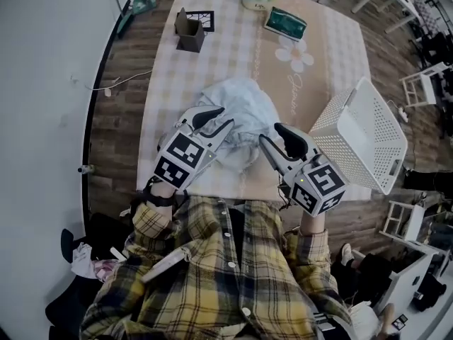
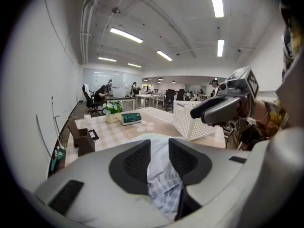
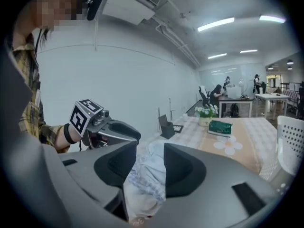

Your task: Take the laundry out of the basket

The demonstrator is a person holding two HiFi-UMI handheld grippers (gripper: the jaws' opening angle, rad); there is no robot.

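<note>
Left gripper (image 1: 224,117) sits at the near left edge of the laundry (image 1: 244,101), jaws part-way apart, pale cloth running between the pads but seemingly slack, so it reads as let go, not clamped; the garment is heaped mid-worktop (image 1: 233,48), already out of the basket; right gripper (image 1: 270,133) mirrors it at the heap's near right edge, about half open, cloth loose between the pads; basket (image 1: 368,144) at the worktop's right edge, apart from the heap; contents not visible.
</note>
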